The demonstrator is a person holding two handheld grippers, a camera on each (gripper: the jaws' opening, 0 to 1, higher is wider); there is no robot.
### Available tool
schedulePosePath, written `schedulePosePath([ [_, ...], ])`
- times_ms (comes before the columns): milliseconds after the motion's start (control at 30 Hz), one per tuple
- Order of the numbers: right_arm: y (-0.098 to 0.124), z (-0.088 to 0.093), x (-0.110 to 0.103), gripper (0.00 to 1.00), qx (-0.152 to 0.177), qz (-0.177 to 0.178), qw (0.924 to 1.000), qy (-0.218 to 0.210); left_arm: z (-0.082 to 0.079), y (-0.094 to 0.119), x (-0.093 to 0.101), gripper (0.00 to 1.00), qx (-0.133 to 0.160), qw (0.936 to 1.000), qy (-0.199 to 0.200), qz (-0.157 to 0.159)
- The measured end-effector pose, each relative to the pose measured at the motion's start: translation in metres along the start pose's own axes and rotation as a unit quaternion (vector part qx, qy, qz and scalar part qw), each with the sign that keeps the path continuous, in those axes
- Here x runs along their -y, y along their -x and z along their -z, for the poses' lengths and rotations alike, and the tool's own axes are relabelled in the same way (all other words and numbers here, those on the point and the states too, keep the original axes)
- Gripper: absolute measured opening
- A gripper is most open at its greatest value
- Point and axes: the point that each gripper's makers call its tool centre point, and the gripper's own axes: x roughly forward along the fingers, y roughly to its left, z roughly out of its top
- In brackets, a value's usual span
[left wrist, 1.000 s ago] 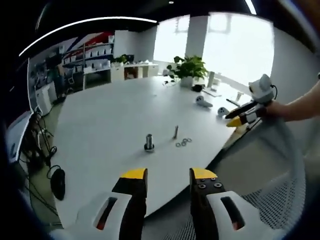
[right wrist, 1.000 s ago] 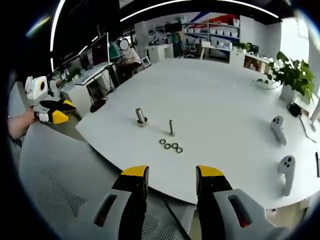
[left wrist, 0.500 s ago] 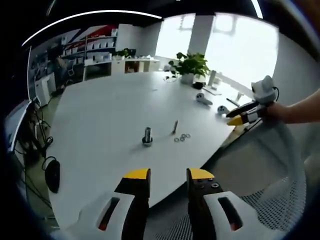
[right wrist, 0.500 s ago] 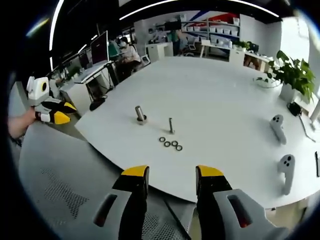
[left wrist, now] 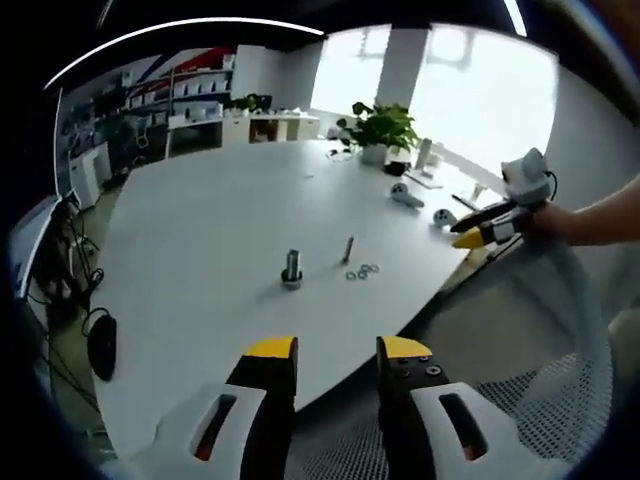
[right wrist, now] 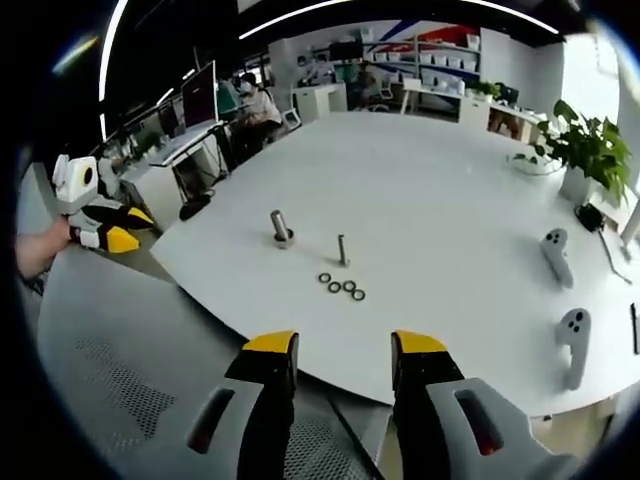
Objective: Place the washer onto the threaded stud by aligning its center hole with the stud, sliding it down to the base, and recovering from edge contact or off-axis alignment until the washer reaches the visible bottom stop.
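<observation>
Both views look from off the white table [left wrist: 210, 230] edge, well back, sharing its washers [right wrist: 341, 289] and studs.

Open-plan office: large white meeting table [right wrist: 450, 200], monitor [right wrist: 198, 97] on desk at 10 o'clock, shelving [right wrist: 440, 62] at 12, potted plant [right wrist: 585, 150] at 2, mesh chair [right wrist: 130, 390] at 7.

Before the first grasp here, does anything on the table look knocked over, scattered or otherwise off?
Nothing stands out. The threaded stud and the thicker post stand upright, and the four washers lie flat in a short row beside them.
</observation>
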Motion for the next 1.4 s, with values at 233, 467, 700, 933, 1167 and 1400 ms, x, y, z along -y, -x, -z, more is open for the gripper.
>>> schedulePosePath([
  [233, -0.001, -0.001, -0.001, 0.40, 0.001, -0.002, 1.0000, -0.005, 0.001, 0.000, -0.003, 0.29, -0.003, 1.0000, 0.003, -0.001],
  [467, -0.002, 0.001, -0.003, 0.40, -0.004, -0.009, 0.9999, -0.001, 0.000, 0.000, -0.004, 0.29, -0.001, 1.0000, 0.004, -0.007],
  [700, -0.005, 0.005, -0.008, 0.42, -0.023, -0.015, 0.9993, 0.024, 0.001, 0.000, -0.005, 0.29, -0.004, 0.9999, -0.001, -0.012],
  [933, -0.005, 0.006, -0.014, 0.46, -0.039, -0.027, 0.9975, 0.054, 0.000, 0.001, -0.007, 0.29, -0.004, 0.9998, -0.001, -0.018],
  [1167, -0.013, -0.007, -0.006, 0.49, -0.063, -0.027, 0.9952, 0.070, 0.003, 0.001, -0.006, 0.29, -0.010, 0.9998, -0.002, -0.014],
  [1400, -0.047, -0.013, 0.005, 0.50, -0.083, -0.031, 0.9938, 0.067, 0.004, 0.001, -0.008, 0.29, -0.011, 0.9998, 0.004, -0.015],
])
